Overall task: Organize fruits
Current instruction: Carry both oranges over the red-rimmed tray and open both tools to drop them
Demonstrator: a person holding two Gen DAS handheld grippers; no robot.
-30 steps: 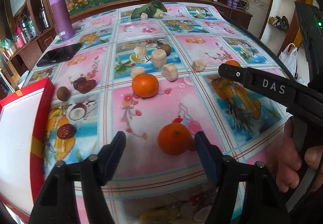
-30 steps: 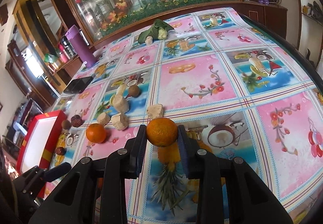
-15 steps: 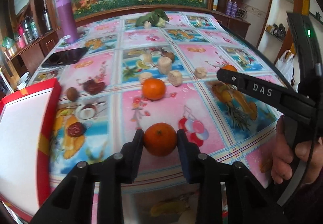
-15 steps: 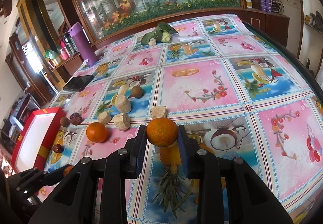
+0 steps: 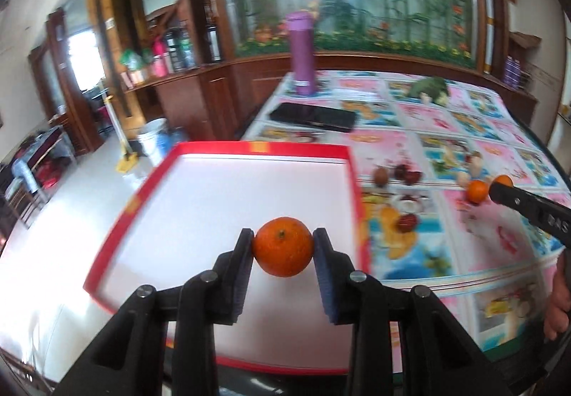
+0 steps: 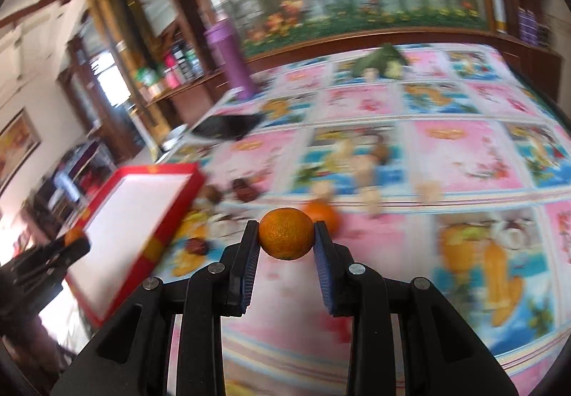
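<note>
While the left hand-held gripper (image 5: 283,246) pinches an orange (image 5: 283,246) between its two fingers, it holds the fruit up over the white inside of a red tray (image 5: 351,181). The orange sits over the near right part of the tray, with its little stem end facing the camera.

The right hand-held gripper (image 6: 286,239) pinches a second orange (image 6: 286,233) the same way. It holds that one up above the table (image 6: 460,160), which has a bright cloth with pink and blue fruit pictures. In the right wrist view the red tray lies to the left, at the table's left edge, and the picture is blurry.

A third orange (image 5: 477,190) rests on the table to the right of the tray. Just right of the tray lie some small dark red fruits (image 5: 407,222) and a small brown one (image 5: 380,176). A few pale chunks (image 6: 430,190) lie farther to the right, but they are too blurry to name.

At the far end of the table stands a tall purple bottle (image 5: 301,53). A flat black thing (image 5: 314,116) lies between the bottle and the tray. A green leafy bundle (image 5: 430,90) lies far off to the right.
</note>
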